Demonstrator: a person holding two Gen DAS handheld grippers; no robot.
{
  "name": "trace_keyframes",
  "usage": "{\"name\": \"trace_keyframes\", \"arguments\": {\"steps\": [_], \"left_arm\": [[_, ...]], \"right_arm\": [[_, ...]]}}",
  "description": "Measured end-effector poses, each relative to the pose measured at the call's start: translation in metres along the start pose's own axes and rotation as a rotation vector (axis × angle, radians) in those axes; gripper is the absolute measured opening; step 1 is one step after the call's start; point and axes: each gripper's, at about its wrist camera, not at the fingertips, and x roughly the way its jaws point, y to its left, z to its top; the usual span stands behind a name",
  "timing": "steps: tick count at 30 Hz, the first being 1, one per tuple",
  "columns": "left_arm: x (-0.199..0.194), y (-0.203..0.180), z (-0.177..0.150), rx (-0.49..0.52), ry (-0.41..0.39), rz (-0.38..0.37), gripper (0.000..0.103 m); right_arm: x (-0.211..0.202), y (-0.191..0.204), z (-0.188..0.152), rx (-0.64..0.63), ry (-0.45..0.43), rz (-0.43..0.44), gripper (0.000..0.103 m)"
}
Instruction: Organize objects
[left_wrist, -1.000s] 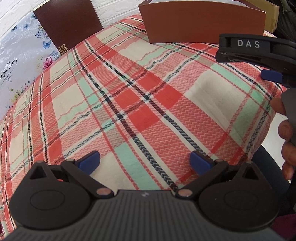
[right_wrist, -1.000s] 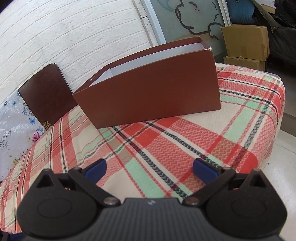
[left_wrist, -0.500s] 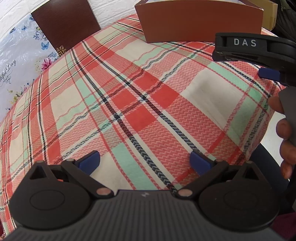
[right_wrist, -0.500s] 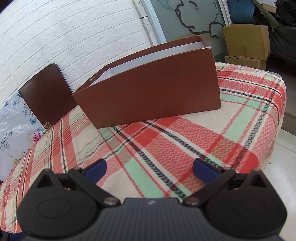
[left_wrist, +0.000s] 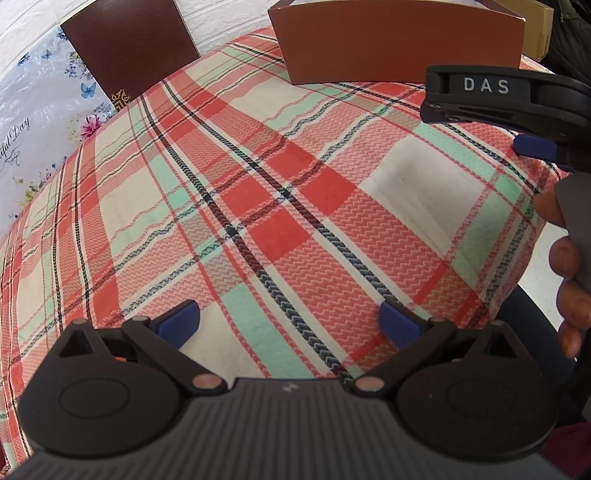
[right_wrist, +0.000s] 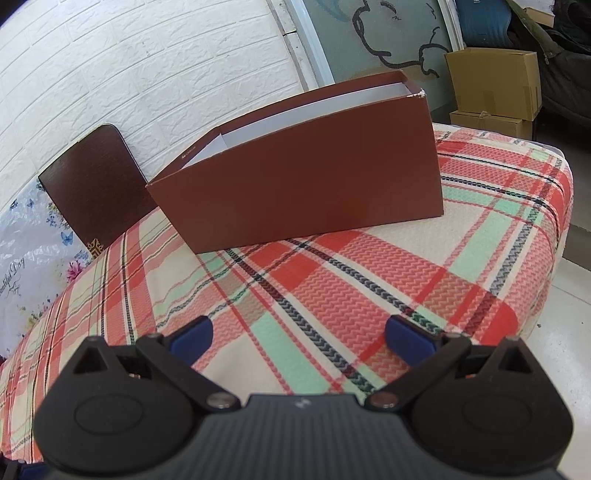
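Up front in the left wrist view, the left gripper hangs over the plaid cloth on the worktop, its blue pads wide apart with nothing between them. At the far edge stands a brown box, and to its left a dark brown board leans against the white brick wall. On the right side, the right gripper reaches in, marked "DAS", with a hand on its handle.

Next, the right wrist view: the right gripper also has its pads spread, empty, above the cloth. The box sits well ahead, open-topped with a white inside. The board stands just left of it. Cardboard cartons are stacked on the floor beyond the worktop.
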Motion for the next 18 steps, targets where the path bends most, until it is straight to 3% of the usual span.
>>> {"name": "trace_keyframes", "arguments": {"steps": [18], "left_arm": [[0.0004,-0.0011,0.0017,-0.001,0.002,-0.001,0.103]], "right_arm": [[0.0005,0.0015,0.0005,-0.01,-0.002,0.005,0.103]]}}
